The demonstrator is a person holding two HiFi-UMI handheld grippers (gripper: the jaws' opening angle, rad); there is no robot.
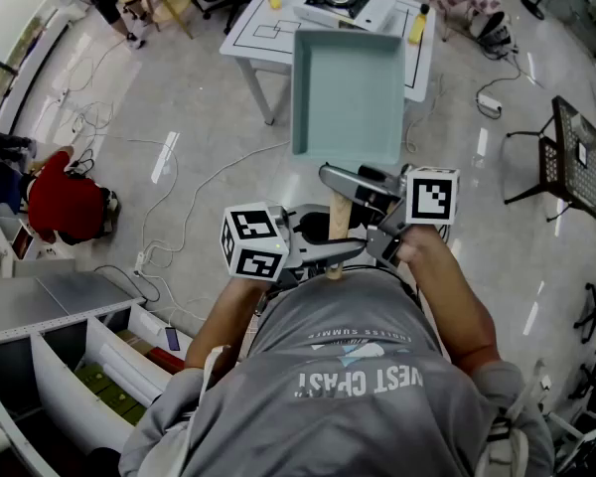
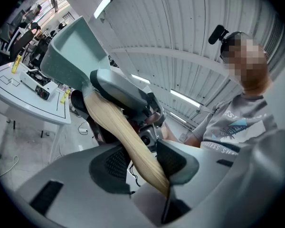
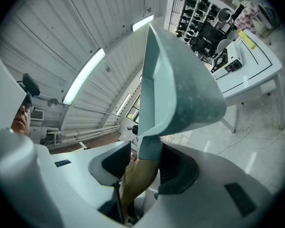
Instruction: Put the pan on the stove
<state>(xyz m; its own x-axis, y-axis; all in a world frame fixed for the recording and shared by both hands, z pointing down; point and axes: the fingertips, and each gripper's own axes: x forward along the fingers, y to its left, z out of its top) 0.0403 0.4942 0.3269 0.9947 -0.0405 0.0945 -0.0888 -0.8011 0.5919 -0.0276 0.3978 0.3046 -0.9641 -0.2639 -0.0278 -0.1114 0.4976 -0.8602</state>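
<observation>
Now both tools are on it. The left hand-held gripper (image 2: 142, 161) is clamped on the lower end of the pale wooden handle (image 2: 121, 132). The right hand-held gripper (image 3: 145, 165) bites the same handle higher up, right where it meets the teal square pan (image 1: 348, 87). The pan's up in the air, held out in front of the person's chest, its open side turned to the head view, with the pale floor (image 1: 209, 137) beneath. Well ahead stands the white bench (image 1: 263, 43). On it sits the black-topped portable stove (image 1: 340, 0), with a yellow bottle (image 1: 418, 25) just beside. Pan and stove are well apart.
</observation>
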